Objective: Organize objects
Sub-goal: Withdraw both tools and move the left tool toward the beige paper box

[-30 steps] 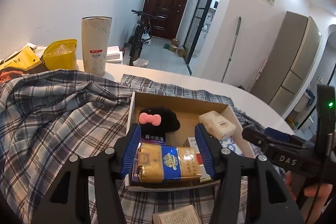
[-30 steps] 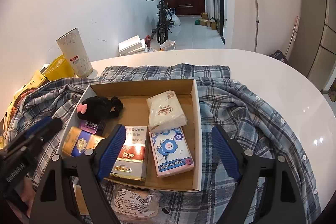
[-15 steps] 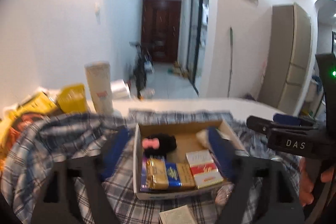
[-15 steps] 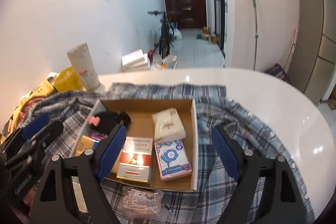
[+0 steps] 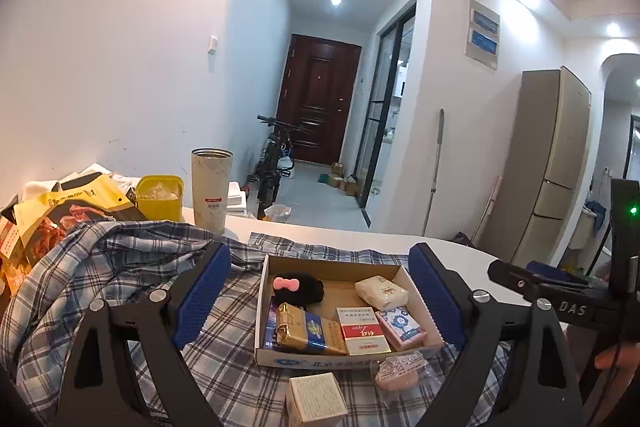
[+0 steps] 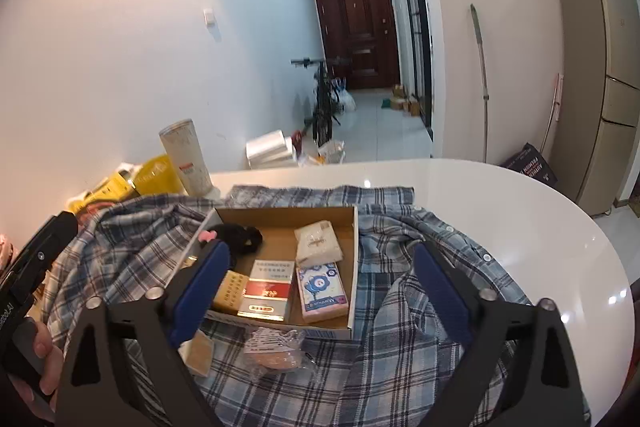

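1. Both of my grippers are up off the pile. My left gripper (image 5: 320, 303) has just been opening and now stands spread wide, nothing pinched; the cardboard box (image 5: 308, 357) only shows through the gap, well beyond the pads.

2. My right gripper (image 6: 320, 295) has just been opening too and is spread wide and empty, pointing down at the same box (image 6: 354, 267) on the plaid shirt (image 6: 400, 347) that covers the tabletop (image 6: 520, 211).

3. Inside the box: the gold-and-blue pack (image 5: 308, 331) sits at the near left corner, the red-and-white carton (image 5: 362, 331) beside it, the pink tissue pack (image 5: 402, 325) to its right, the white tissue pack (image 5: 382, 291) behind, and the black plush with pink bow (image 5: 298, 287) at the back left.

4. Two things lie outside on the shirt, just in front of the box's near wall: the small beige box (image 5: 316, 401) and the clear bag with a pink lump (image 5: 398, 371).

5. The beige box lies below and slightly left of centre in my left view, close under that gripper, so I judge my left hand the nearer. It looks squarish, with no clear long axis.

6. The bag (image 6: 276, 347) lies low between my right gripper's fingers, its long axis running across my view, so the right looks better placed there.
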A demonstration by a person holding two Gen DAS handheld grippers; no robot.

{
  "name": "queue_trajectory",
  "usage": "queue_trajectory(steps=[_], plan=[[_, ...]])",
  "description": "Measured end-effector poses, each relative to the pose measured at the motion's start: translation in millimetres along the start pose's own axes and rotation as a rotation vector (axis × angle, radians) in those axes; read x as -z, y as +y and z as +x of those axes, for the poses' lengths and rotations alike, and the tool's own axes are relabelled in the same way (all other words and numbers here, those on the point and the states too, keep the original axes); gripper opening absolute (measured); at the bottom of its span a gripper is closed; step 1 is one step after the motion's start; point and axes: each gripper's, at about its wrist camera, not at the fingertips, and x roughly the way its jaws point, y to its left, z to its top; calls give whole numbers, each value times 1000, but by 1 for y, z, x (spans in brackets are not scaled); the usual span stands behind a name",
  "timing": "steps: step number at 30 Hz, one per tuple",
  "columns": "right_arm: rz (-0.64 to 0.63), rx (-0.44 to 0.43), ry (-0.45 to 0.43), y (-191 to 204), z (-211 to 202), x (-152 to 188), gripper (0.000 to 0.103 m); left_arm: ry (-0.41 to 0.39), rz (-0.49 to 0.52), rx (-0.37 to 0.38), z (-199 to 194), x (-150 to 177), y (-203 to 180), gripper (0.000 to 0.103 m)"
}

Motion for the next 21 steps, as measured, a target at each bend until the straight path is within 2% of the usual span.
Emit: queue_trajectory(steps=[1, 4, 5, 6, 9, 13, 16, 21], plan=[[-3, -5, -11, 1, -2, 1, 98, -11, 9, 5, -1, 2, -1, 103], [-37, -41, -74, 3, -3, 7, 103, -150, 23, 73, -15, 18, 3, 103], [-67, -51, -91, 6, 1, 10, 103, -194, 36, 67, -18, 23, 4, 103], [-85, -51, -98, 8, 4, 12, 103, -204, 52, 39, -17, 26, 2, 103], [-72, -32, -99, 4, 17, 20, 103, -145, 78, 38, -8, 32, -1, 103], [-33, -19, -42, -6, 30, 25, 103, 0, 69, 44, 14, 43, -2, 103], [-28, 13, -60, -11, 26, 26, 103, 63, 117, -67, 23, 47, -11, 103], [-43, 82, -109, -10, 16, 26, 103, 135, 76, -42, 32, 53, -8, 103]])
